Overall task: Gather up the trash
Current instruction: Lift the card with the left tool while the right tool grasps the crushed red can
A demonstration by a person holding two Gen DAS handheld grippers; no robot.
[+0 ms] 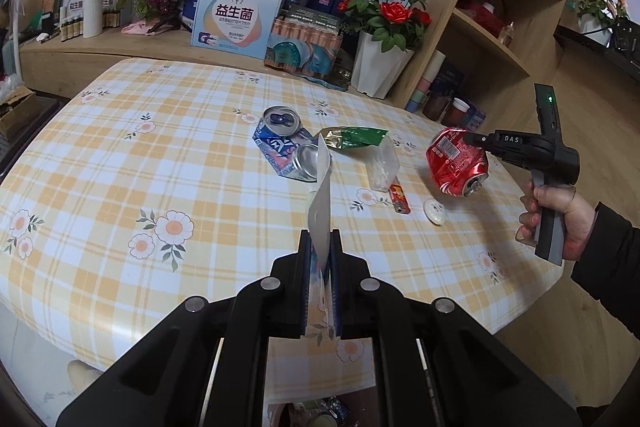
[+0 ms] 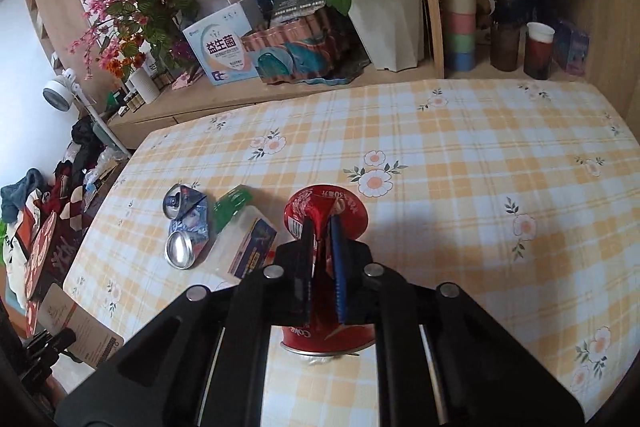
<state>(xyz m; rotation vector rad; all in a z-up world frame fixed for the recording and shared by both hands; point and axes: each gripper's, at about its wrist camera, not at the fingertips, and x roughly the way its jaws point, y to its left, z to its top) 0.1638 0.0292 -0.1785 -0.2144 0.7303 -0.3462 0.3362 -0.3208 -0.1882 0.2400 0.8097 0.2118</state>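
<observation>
Left gripper (image 1: 320,247) clamped on white wrapper (image 1: 320,211), right gripper (image 2: 320,227) pinching crushed red can (image 2: 324,211) above table (image 2: 480,167).

A smooth, slightly shiny checked tablecloth (image 1: 120,155) with printed flowers covers the table. A crushed red can (image 1: 456,163) of glossy, dented metal sits between matt black plastic gripper fingers (image 2: 306,259). A crumpled blue can (image 1: 284,147) shows bare silvery metal ends. A green wrapper (image 1: 356,138) looks like shiny foil. The shelving (image 1: 492,39) behind is pale matt wood.
</observation>
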